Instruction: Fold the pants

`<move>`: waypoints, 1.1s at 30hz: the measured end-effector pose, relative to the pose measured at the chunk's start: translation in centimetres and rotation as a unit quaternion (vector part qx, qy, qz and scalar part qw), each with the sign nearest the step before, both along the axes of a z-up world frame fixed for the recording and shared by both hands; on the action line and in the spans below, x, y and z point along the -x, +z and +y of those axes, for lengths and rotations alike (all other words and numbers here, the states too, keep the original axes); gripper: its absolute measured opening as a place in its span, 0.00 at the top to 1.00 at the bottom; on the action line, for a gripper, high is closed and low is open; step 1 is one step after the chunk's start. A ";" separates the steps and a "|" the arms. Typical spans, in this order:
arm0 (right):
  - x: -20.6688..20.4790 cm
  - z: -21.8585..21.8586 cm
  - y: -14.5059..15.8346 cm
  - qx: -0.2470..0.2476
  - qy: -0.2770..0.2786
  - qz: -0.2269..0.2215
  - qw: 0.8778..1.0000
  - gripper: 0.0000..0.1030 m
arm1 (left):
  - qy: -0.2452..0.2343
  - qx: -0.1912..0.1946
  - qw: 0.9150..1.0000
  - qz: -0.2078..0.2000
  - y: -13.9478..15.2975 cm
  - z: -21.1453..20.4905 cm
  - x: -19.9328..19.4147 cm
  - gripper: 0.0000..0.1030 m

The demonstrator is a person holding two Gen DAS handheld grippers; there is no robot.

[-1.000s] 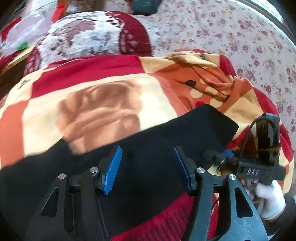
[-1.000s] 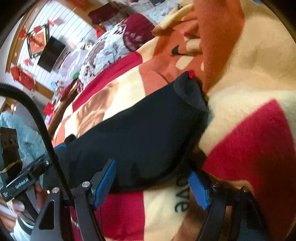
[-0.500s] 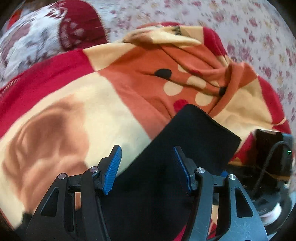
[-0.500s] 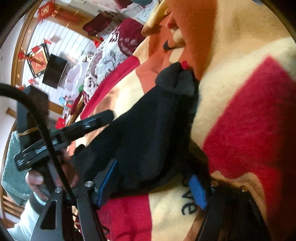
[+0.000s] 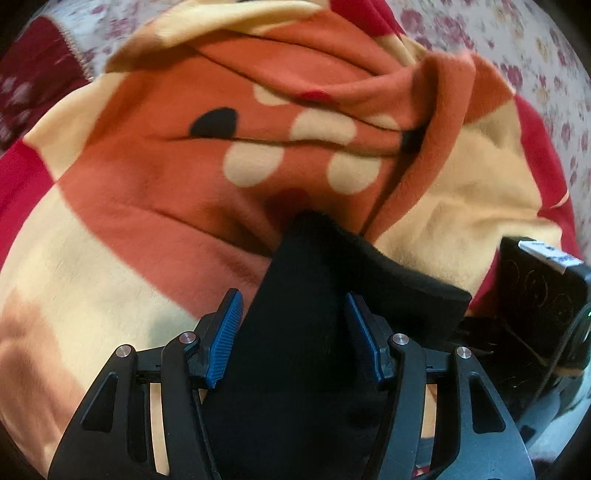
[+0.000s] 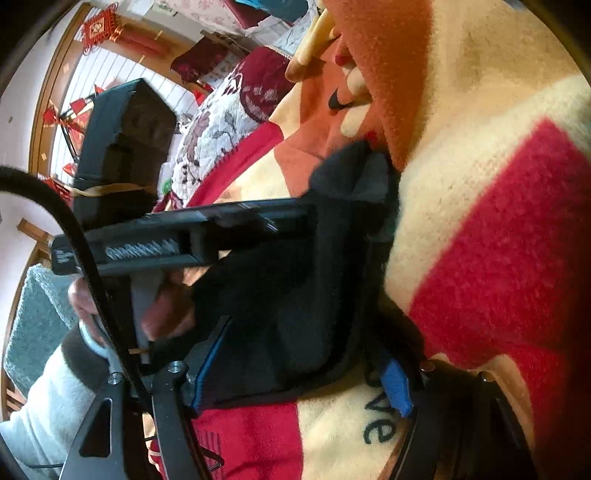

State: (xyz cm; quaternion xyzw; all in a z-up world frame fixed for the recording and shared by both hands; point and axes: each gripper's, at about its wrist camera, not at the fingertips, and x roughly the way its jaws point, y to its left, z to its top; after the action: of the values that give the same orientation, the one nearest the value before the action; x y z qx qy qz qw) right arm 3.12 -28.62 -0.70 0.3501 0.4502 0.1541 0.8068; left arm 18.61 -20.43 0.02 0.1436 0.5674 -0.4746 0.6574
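Note:
The black pants point(image 5: 295, 332) lie bunched on a patterned blanket point(image 5: 129, 221). In the left wrist view my left gripper point(image 5: 293, 336) is open, its blue pads on either side of a raised fold of the pants without pinching it. In the right wrist view my right gripper point(image 6: 299, 373) is open around the near edge of the pants point(image 6: 295, 295). The left gripper's black body point(image 6: 184, 229) crosses that view just above the fabric. The right gripper's body shows at the right edge of the left wrist view point(image 5: 535, 295).
The blanket has red, cream and orange blocks and a rumpled ridge point(image 5: 406, 110) behind the pants. A floral sheet point(image 5: 517, 55) lies beyond it. A floral pillow point(image 6: 221, 129) and a window with red hangings point(image 6: 99, 33) are at the back.
The pants have been gathered from a flat spread into a narrower bunch. My left gripper has moved right, close to the right gripper, with fabric now between its pads. Both stayed open.

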 end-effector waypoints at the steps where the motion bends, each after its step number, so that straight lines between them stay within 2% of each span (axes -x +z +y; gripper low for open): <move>1: 0.1 -0.2 -0.1 -0.010 -0.006 -0.002 1.000 0.28 | -0.004 0.003 1.000 0.008 -0.2 -0.2 -0.3 0.44; 5: 0.1 0.1 -0.1 -0.007 -0.006 -0.002 1.000 0.28 | -0.016 0.013 0.998 0.051 -0.8 -0.4 -2.0 0.43; 9: 0.3 0.1 0.1 -0.003 0.002 0.003 1.000 0.30 | -0.039 0.006 0.996 0.084 -1.2 -1.0 -3.3 0.42; 10: 0.4 0.0 0.1 -0.001 0.002 0.006 1.000 0.31 | -0.043 0.010 0.995 0.090 -1.3 -1.0 -3.5 0.41; 11: 0.2 0.1 0.2 0.001 0.002 0.008 1.000 0.32 | -0.053 0.016 0.994 0.092 -1.4 -1.2 -3.7 0.34; 14: 0.5 0.2 0.4 0.009 0.003 0.009 1.000 0.35 | -0.106 0.031 0.992 0.064 -1.3 -1.4 -3.0 0.23; 16: 0.7 0.2 0.3 0.012 0.004 0.007 1.000 0.35 | -0.136 0.028 0.990 0.025 -1.3 -1.8 -2.0 0.22; 18: 0.2 0.3 0.3 0.015 0.004 0.004 1.000 0.36 | -0.140 0.026 0.990 0.013 -1.4 -2.2 -1.9 0.22; 20: 0.4 0.4 0.3 0.023 0.006 0.001 1.000 0.43 | -0.125 0.029 0.991 0.023 -1.4 -2.3 -2.2 0.22; 22: 0.5 0.4 0.3 0.033 0.010 -0.001 0.999 0.50 | -0.119 0.029 0.992 0.008 -1.3 -2.6 -2.1 0.36; 23: 0.4 0.4 0.3 0.034 0.012 -0.002 0.999 0.52 | -0.123 0.030 0.992 -0.007 -1.3 -2.9 -1.7 0.59; 24: 0.5 0.3 0.3 0.036 0.013 -0.002 0.999 0.56 | -0.118 0.031 0.992 -0.017 -1.3 -2.8 -1.5 0.68; 25: 0.4 0.3 0.3 0.037 0.015 -0.002 0.999 0.60 | -0.109 0.033 0.993 -0.016 -1.3 -2.6 -1.6 0.72; 26: 0.4 0.2 0.3 0.034 0.016 -0.004 0.999 0.63 | -0.100 0.038 0.994 -0.012 -1.2 -2.3 -1.5 0.83; 29: 0.4 0.0 0.6 0.023 0.021 -0.007 0.999 0.70 | -0.095 0.049 0.994 -0.031 -0.4 -1.8 -1.1 0.86; 31: 0.3 0.0 1.0 0.018 0.023 -0.013 0.999 0.74 | -0.094 0.050 0.993 -0.043 0.3 -1.7 1.4 0.86; 33: 0.4 0.0 1.8 0.020 0.027 -0.026 0.999 0.79 | -0.089 0.054 0.993 -0.048 1.0 -1.6 1.7 0.86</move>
State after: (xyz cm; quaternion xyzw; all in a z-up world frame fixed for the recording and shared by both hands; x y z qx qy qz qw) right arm 2.76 -28.61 1.05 0.3169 0.4414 0.1759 0.8208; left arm 16.86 -22.02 1.00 0.1808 0.4938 -0.5539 0.6456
